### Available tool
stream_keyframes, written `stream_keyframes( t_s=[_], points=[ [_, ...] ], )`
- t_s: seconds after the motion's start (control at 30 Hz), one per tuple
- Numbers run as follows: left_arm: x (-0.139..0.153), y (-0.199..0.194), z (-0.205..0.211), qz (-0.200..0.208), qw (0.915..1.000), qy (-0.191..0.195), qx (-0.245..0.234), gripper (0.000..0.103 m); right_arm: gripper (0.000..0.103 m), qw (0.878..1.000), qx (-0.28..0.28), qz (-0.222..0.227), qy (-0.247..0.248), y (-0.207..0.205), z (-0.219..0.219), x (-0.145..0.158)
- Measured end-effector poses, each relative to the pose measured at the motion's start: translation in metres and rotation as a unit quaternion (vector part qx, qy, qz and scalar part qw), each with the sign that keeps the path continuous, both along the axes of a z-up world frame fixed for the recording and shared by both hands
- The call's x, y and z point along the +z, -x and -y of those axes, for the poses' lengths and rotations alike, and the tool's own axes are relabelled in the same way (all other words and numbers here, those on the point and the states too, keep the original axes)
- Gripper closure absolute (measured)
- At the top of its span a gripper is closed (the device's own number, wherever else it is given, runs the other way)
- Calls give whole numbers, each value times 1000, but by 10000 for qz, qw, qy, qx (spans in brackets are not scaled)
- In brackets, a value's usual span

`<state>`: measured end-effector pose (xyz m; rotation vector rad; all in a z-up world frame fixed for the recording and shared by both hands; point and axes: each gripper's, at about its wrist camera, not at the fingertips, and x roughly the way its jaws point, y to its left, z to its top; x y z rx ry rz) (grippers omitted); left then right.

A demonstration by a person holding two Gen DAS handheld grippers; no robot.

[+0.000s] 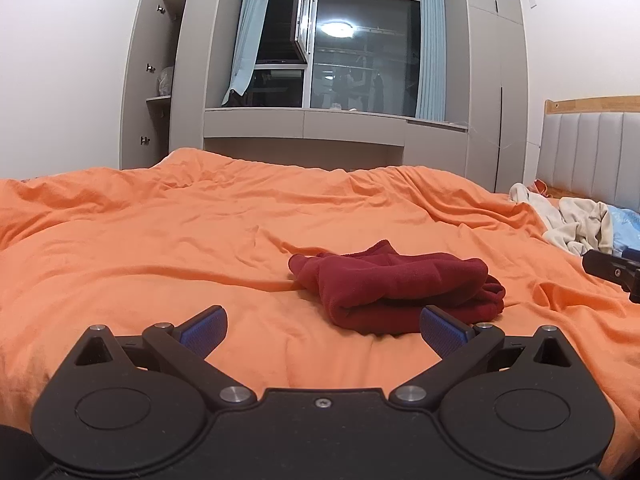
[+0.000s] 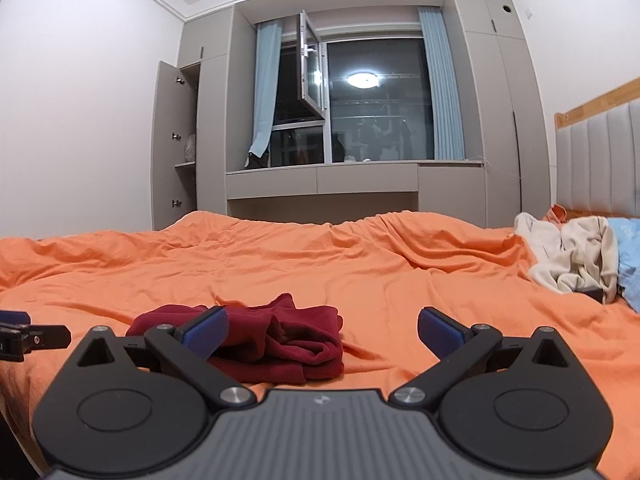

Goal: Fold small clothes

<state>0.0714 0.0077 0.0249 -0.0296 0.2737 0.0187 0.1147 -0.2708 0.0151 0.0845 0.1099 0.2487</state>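
Setting: a bedroom at night, with an orange duvet (image 1: 168, 240) spread in wrinkles across the lower half of both views.

Garment: a dark red garment (image 1: 400, 288) lies folded into a compact bundle on the duvet, right of centre in the left wrist view and lower left of centre in the right wrist view (image 2: 280, 340).

Left gripper (image 1: 323, 326): blue-padded fingers spread wide at the bottom of its own frame, holding nothing; the right-hand pad (image 1: 444, 330) overlaps the near edge of the red bundle in the picture, though whether it touches the cloth cannot be told. Its black body also shows at the left edge of the right wrist view (image 2: 28, 334).

Right gripper (image 2: 323, 326): fingers likewise spread apart and empty; the left-hand pad (image 2: 206, 330) sits in front of the red bundle. Part of it shows at the right edge of the left wrist view (image 1: 612, 272).

Other laundry: a heap of cream clothes (image 2: 572, 256) with a light blue piece (image 2: 628, 264) beside it, at the right edge near the padded grey headboard (image 2: 596, 160).

Background: a dark window (image 1: 360, 52) in the upper centre, reflecting a ceiling lamp, flanked by pale blue curtains (image 1: 430, 44) and grey wardrobes (image 1: 492, 80); one wardrobe door stands open at upper left.
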Motion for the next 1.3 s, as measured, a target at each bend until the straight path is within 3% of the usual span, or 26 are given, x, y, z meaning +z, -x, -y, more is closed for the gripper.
stream_keyframes(
  t_s=[1.3],
  points=[
    [1, 1, 1, -14, 10000, -10, 1, 1, 0, 9998, -71, -134, -147, -3, 7, -2]
  ],
)
